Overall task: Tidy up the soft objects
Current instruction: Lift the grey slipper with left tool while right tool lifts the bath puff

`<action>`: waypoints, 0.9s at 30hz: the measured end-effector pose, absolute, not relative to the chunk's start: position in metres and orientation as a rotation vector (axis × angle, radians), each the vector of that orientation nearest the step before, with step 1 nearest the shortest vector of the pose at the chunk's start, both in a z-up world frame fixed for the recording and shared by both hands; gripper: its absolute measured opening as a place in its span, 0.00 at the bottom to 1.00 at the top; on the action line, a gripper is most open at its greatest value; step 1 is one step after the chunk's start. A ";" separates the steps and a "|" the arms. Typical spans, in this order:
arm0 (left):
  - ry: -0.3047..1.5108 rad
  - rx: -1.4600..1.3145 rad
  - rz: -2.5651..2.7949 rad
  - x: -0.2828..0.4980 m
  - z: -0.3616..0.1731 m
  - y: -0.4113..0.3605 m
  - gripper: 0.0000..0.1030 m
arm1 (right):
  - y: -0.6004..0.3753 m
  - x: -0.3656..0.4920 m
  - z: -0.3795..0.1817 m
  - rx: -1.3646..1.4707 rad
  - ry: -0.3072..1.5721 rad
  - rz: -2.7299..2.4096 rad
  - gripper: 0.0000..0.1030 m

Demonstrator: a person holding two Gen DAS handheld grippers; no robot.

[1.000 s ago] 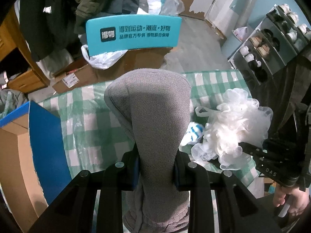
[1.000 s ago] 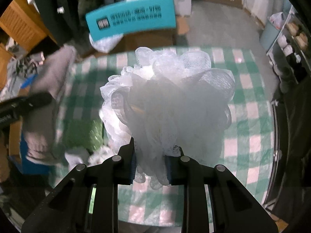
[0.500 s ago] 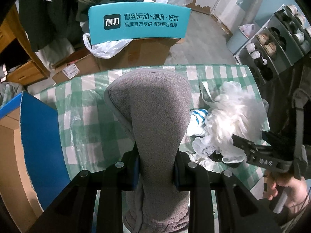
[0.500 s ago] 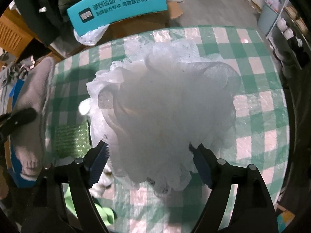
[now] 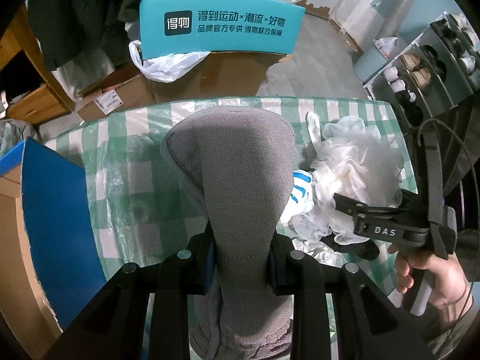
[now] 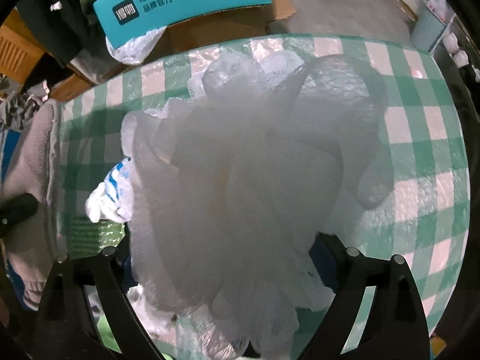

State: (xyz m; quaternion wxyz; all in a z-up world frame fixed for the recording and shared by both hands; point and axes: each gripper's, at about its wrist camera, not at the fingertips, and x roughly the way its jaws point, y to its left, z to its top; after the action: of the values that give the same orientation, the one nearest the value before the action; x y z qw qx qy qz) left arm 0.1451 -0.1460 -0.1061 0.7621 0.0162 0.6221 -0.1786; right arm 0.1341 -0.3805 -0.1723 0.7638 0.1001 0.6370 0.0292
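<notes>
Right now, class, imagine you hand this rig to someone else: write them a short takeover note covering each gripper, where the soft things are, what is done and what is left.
Left gripper: shut on the grey fleece cloth, held above the checked table.
Right gripper: its jaws have just been opening and now stand wide; the white mesh bath pouf sits between them, no longer pinched, down on the table.
Beside the pouf: a white-and-blue striped cloth and a green textured item.
Done: pouf let go.
Left: withdraw the right gripper, then place the grey cloth. Where it belongs is not shown.
</notes>
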 end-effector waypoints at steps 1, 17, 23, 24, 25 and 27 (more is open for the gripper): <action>1.354 0.035 -0.388 0.146 -0.106 -0.146 0.27 | -0.379 0.135 -0.174 0.210 1.387 0.064 0.88; 1.341 0.029 -0.387 0.142 -0.102 -0.137 0.27 | -0.354 0.122 -0.149 0.031 1.304 0.040 0.44; 1.302 0.049 -0.391 0.135 -0.088 -0.134 0.27 | -0.355 0.112 -0.123 0.042 1.233 0.004 0.42; 1.294 0.052 -0.392 0.134 -0.086 -0.133 0.27 | -0.355 0.110 -0.119 0.043 1.223 0.001 0.42; 1.289 0.054 -0.393 0.133 -0.084 -0.132 0.27 | -0.355 0.107 -0.114 0.044 1.212 -0.001 0.42; 1.279 0.052 -0.395 0.131 -0.079 -0.131 0.27 | -0.354 0.102 -0.103 0.043 1.187 0.000 0.42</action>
State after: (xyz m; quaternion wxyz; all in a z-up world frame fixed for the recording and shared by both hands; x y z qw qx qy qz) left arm 0.1311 -0.1306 -0.0789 0.7840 0.0243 0.5926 -0.1833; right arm 0.1017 -0.3537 -0.1031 0.8287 0.0200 0.5593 -0.0001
